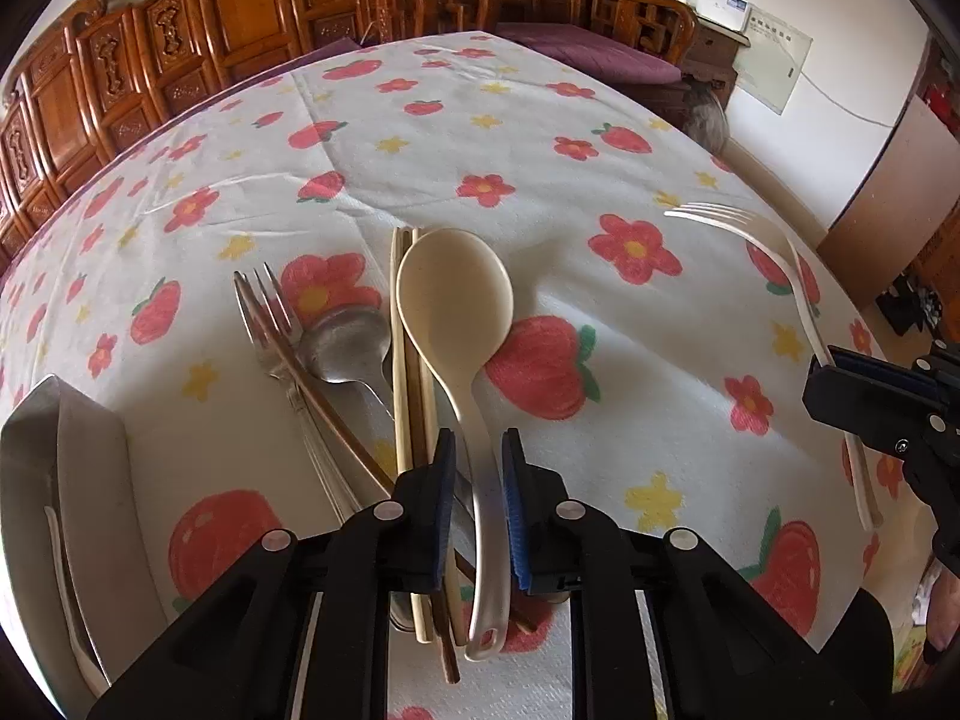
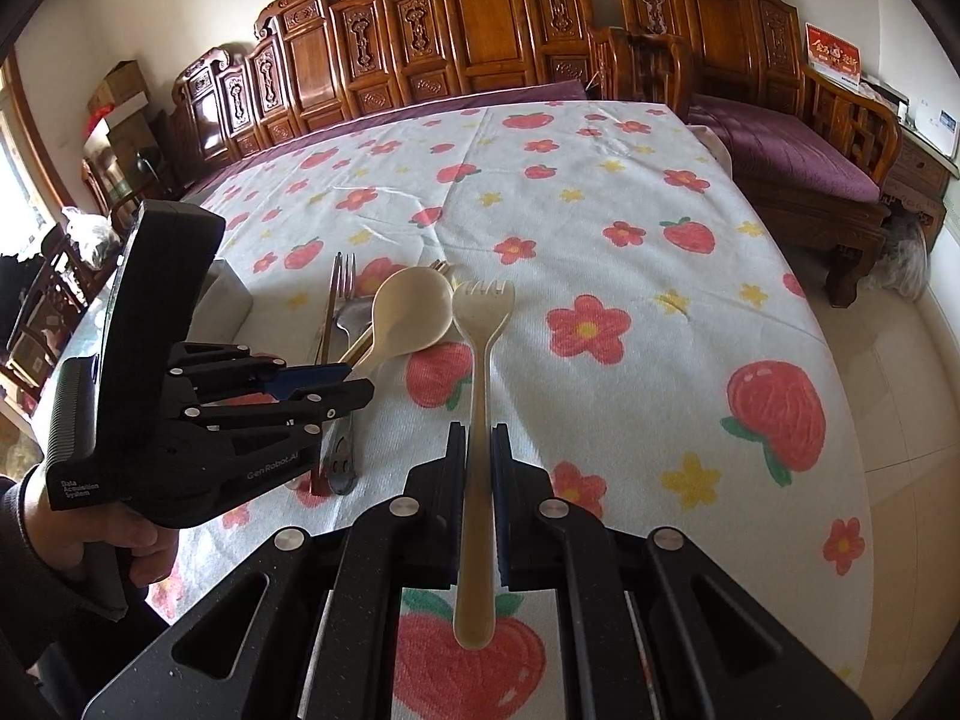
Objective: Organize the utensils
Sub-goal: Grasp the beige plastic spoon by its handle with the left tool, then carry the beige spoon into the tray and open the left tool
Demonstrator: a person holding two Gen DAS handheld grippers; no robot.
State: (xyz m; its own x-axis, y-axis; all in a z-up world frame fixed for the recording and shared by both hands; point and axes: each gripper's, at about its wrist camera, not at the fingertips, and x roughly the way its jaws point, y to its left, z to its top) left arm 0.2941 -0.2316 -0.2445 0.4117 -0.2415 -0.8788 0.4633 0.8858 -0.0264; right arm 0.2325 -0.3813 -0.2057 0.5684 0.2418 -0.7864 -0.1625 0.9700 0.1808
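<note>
My left gripper (image 1: 480,450) is shut on the handle of a cream plastic spoon (image 1: 456,294), bowl pointing away, just above the table. Under and left of it lie chopsticks (image 1: 403,360), a metal spoon (image 1: 348,342) and a metal fork (image 1: 264,312). My right gripper (image 2: 479,438) is shut on the handle of a cream plastic fork (image 2: 483,312), held above the floral cloth. The fork also shows at the right of the left wrist view (image 1: 774,264). The left gripper (image 2: 336,387) shows in the right wrist view, with the cream spoon (image 2: 411,312) in it.
A metal box-like container (image 1: 66,480) stands at the left table edge; it also shows in the right wrist view (image 2: 231,300). The floral tablecloth (image 2: 600,210) covers the table. Carved wooden benches (image 2: 480,30) stand behind it. The table's right edge drops to the floor.
</note>
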